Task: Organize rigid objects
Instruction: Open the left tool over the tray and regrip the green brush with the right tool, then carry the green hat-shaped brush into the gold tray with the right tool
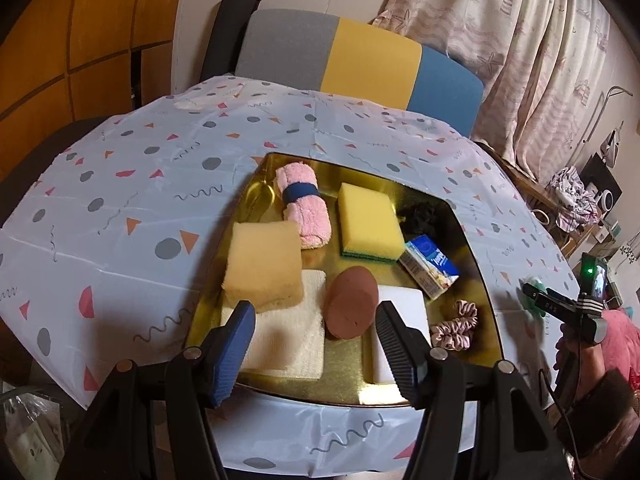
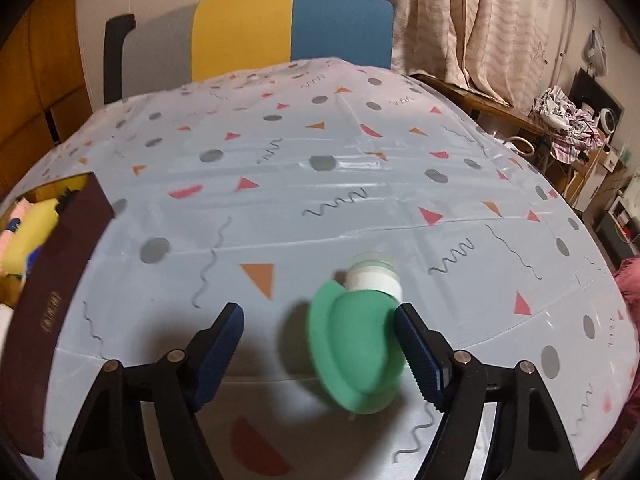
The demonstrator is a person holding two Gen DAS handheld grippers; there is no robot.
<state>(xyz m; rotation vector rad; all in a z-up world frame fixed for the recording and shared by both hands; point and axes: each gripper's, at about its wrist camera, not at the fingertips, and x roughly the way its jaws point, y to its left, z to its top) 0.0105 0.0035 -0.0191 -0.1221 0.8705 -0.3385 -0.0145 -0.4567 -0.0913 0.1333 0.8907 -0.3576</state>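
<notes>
A green-lidded container (image 2: 358,340) with a white and clear body lay tipped on its side on the bench (image 2: 320,200), its lid toward the camera, between the right gripper's (image 2: 320,350) open jaws. The right pad stood touching or just beside the lid's rim, while the left pad was well clear of it, so nothing was gripped. The container looked blurred. Being round and on its side, it could have rolled off toward the near edge, or been knocked away if that pad brushed it during a withdrawal.

To the far left in the right wrist view stood the dark wall of a tray (image 2: 52,280), seen only from outside. The left wrist view showed what that wall hid: the gold tray (image 1: 476,248) held two sponges, a rolled pink towel (image 1: 302,210), a folded white cloth, a brown disc (image 1: 352,304), a white block, a scrunchie and a small juice carton (image 1: 430,266). The carton was probably the next rigid thing to lift out. The left gripper (image 1: 316,350) hung over the tray's near edge, jaws wide and empty. That view also caught the right gripper from the side, with only a sliver of green beside it.
</notes>
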